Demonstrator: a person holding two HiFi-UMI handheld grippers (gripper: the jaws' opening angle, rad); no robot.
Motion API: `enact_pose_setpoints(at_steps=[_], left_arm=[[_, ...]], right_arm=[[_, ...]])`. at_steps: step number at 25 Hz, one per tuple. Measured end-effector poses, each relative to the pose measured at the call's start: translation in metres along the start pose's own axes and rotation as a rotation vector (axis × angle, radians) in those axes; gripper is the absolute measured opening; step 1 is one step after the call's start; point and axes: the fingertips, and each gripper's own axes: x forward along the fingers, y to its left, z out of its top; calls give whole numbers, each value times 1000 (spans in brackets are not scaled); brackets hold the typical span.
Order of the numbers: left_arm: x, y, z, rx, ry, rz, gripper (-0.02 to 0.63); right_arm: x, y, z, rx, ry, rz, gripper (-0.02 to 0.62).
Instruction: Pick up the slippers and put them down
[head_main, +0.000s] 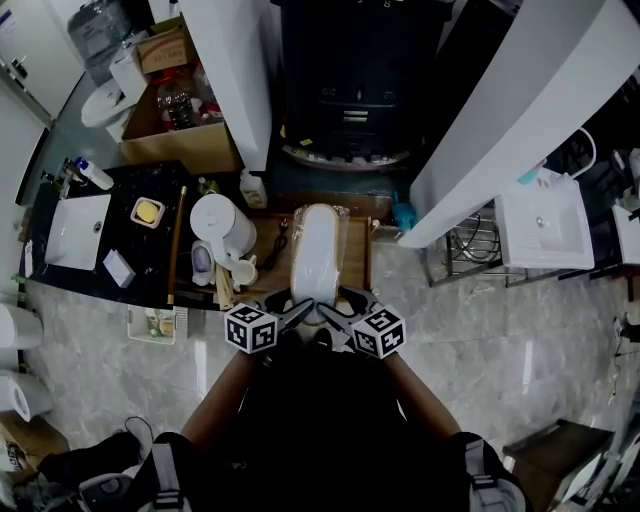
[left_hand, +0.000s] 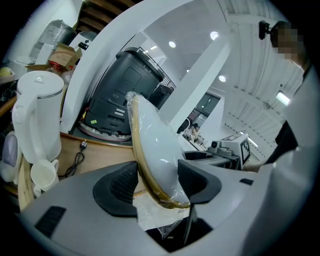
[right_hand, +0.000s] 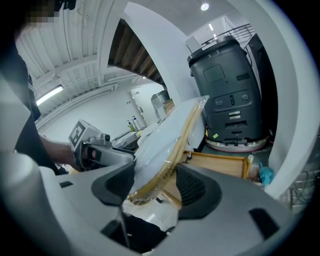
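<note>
1. The crinkled clear plastic bag (left_hand: 156, 216) holds the white slippers with tan soles (head_main: 318, 255). We can't tell how many are inside.
2. The open brown cardboard box (head_main: 185, 148) at far left holds mixed packets, too small to name.
3. The small white square dish (head_main: 148, 212) on the black bench (head_main: 140, 268) holds a yellow block.
4. The slippers sit over the low wooden bench with a raised rim (head_main: 358, 265), near end at us and far end tilted up clear of the wood. A white electric kettle (head_main: 222, 225) and a white mug (left_hand: 44, 174) stand on its left side.
5. The left hand-held gripper (left_hand: 157, 181) has its jaws wide. Both black pads press on the slippers' near end through the bag.
6. The right hand-held gripper (right_hand: 155, 184) is also wide and clamped on that same end, from the other side.
</note>
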Motion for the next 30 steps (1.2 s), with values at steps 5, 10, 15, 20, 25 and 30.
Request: enact_pose_setpoints(at_steps=[5,10,15,20,25,30], left_arm=[[5,12,-10,-8,34,6,244],[13,24,-20,-41,67,-1,245],[18,40,-30,-55,98,6,244],[23,57,-42,-56,138,15,244],[27,71,-54,-79,167,17,244],[35,86,-68,-90,215,21,244]], right_arm=[[11,-8,-13,8,26,-7,267],[22,-16,-29,35,66,-21,267],[35,-21,-39,67,89,-33,267],[49,-26,-51,88,130,-36,267],[62,-31,-67,116,168,-39,267],[75,-40,-84,138,210,-44,267]])
